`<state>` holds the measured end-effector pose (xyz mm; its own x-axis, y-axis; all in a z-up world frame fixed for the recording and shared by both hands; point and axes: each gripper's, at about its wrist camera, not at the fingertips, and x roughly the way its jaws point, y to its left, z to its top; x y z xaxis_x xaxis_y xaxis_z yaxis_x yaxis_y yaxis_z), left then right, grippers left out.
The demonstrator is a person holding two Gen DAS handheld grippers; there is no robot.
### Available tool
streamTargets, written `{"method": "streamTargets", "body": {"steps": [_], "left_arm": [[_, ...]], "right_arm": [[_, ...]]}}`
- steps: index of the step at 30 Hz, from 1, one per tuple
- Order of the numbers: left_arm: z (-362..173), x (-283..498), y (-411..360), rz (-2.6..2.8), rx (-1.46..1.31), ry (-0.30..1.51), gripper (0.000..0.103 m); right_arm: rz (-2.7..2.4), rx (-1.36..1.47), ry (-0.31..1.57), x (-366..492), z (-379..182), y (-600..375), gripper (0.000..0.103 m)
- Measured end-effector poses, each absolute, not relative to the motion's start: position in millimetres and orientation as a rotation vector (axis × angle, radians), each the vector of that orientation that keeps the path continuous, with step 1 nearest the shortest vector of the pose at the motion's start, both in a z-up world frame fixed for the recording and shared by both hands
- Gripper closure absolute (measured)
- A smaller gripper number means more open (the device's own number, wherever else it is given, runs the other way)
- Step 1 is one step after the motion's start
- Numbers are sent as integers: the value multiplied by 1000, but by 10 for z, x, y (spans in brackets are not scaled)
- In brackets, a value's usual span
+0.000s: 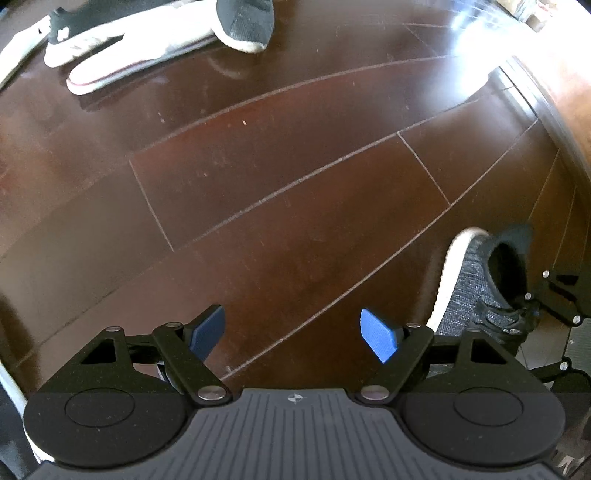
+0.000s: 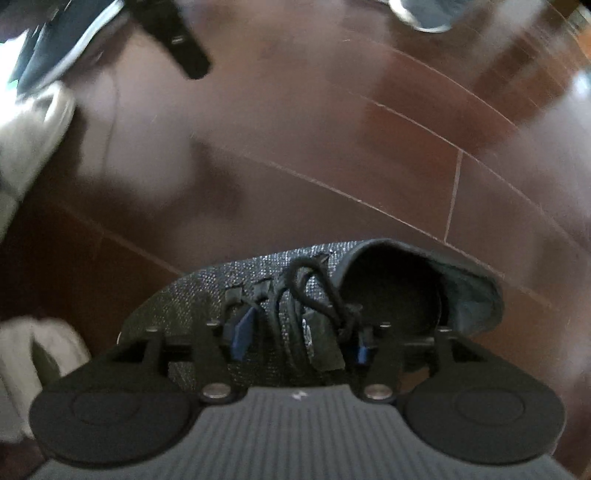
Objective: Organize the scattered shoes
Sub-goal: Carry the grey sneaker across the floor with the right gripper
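My right gripper [image 2: 301, 338] is shut on a dark grey knit sneaker [image 2: 207, 291] across its laced tongue, holding it above the floor with the heel opening to the right. That same sneaker [image 1: 476, 288], white-soled, shows at the lower right of the left wrist view with the right gripper [image 1: 557, 299] on it. My left gripper [image 1: 291, 332] hangs open over bare floor, nothing between its blue pads. At the far top left lie a white sneaker [image 1: 136, 55], a black-and-white sneaker [image 1: 81, 26] and another dark grey knit sneaker [image 1: 245, 24].
Dark brown wooden floor [image 1: 277, 177] fills both views. A wood baseboard or furniture edge [image 1: 554, 92] runs along the right. In the right wrist view, blurred white shoes [image 2: 33, 122] lie at the left, and the left gripper [image 2: 177, 40] shows at the top left.
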<state>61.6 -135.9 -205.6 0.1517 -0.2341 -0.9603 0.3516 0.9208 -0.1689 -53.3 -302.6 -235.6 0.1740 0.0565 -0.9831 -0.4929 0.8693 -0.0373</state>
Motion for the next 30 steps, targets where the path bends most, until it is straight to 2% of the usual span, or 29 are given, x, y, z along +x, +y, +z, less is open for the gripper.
{"method": "streamTargets", "body": {"steps": [1, 4, 9, 17, 25, 30], "left_arm": [[-1990, 623, -1330, -414, 102, 1345, 18], [-1793, 640, -1246, -391, 100, 1313, 18], [-1347, 629, -1071, -329, 129, 1244, 18], [-592, 532, -721, -235, 147, 1152, 18], [-611, 522, -513, -284, 116, 1169, 18], [-618, 662, -111, -237, 99, 1169, 18]], "right_arm": [[387, -369, 1336, -519, -2352, -3023, 30], [356, -304, 1297, -484, -2309, -3019, 24], [325, -219, 1263, -388, -2256, -2984, 22], [67, 57, 1336, -241, -2299, -3151, 22], [-121, 254, 1352, -205, -2397, -3280, 22], [-140, 255, 1384, -77, -2453, -3319, 23]]}}
